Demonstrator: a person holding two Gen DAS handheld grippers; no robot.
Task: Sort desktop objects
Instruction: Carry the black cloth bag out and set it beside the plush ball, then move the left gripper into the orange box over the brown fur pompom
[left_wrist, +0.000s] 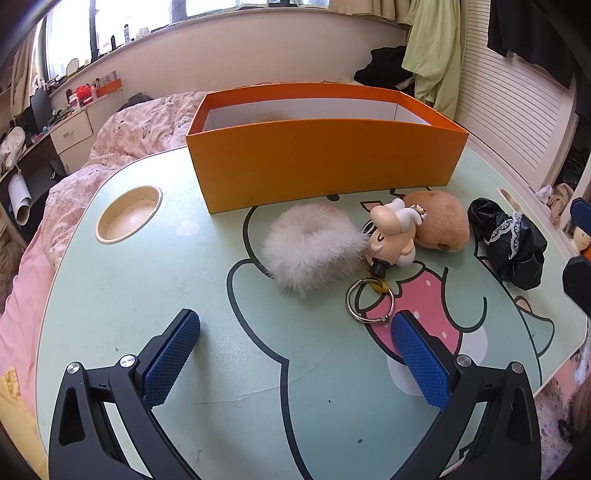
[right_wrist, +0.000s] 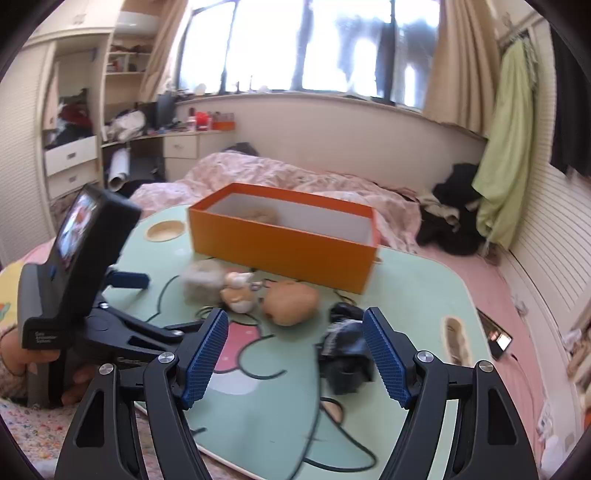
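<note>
An orange box (left_wrist: 325, 162) (right_wrist: 280, 243) stands open at the far side of the green cartoon lap table (left_wrist: 147, 295); something beige lies inside it (right_wrist: 262, 214). In front of it lie a white fluffy scrunchie (left_wrist: 314, 247) (right_wrist: 201, 282), a small figure keychain (left_wrist: 393, 232) (right_wrist: 240, 291) with a metal ring (left_wrist: 369, 302), a brown plush (left_wrist: 439, 221) (right_wrist: 291, 301) and a black lace-trimmed cloth (left_wrist: 509, 243) (right_wrist: 345, 350). My left gripper (left_wrist: 295, 321) is open over bare table, short of the ring. My right gripper (right_wrist: 295, 317) is open, the black cloth just past its right finger (right_wrist: 384, 354).
A round cup recess (left_wrist: 129, 214) sits in the table's left corner and a slot (right_wrist: 456, 339) near its right edge. The table stands on a pink bed. A phone (right_wrist: 498, 336) lies on the bedding to the right. A hand holds the left gripper's body (right_wrist: 81, 258).
</note>
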